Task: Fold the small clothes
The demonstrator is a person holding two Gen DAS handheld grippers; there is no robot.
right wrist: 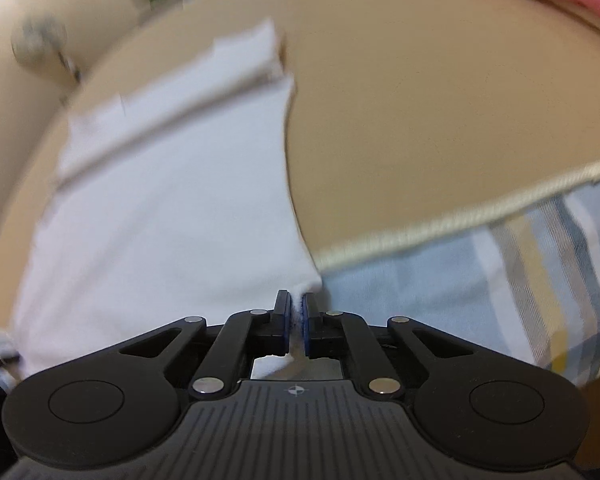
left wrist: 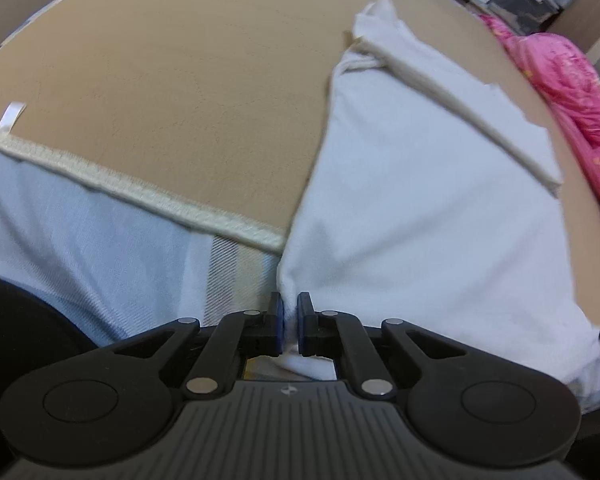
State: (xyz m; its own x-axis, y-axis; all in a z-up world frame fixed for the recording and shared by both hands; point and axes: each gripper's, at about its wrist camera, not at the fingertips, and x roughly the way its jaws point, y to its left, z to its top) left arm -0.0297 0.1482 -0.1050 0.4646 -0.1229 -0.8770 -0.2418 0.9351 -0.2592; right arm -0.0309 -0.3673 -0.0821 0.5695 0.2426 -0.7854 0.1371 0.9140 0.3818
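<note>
On the tan mat point(left wrist: 180, 80), both grippers' fingers point(left wrist: 277, 322) point(right wrist: 283, 322) pinch white garment point(left wrist: 420, 208) corners; pink cloth point(left wrist: 560, 80) lies beyond.

Tan mat point(left wrist: 188, 92) with white garment point(left wrist: 412, 208) and pink cloth point(left wrist: 560, 76).

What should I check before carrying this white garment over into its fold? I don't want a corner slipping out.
1. Left hand-held gripper pinching a corner of the white garment: ok.
2. Right hand-held gripper pinching its corner: ok.
3. Edge between the two corners taut: cannot tell.
4. Tan mat ahead free of other clothes: ok.
5. Pink garment apart from the white one: ok.
6. Far end lying flat: not ok, a strip is doubled over.
</note>
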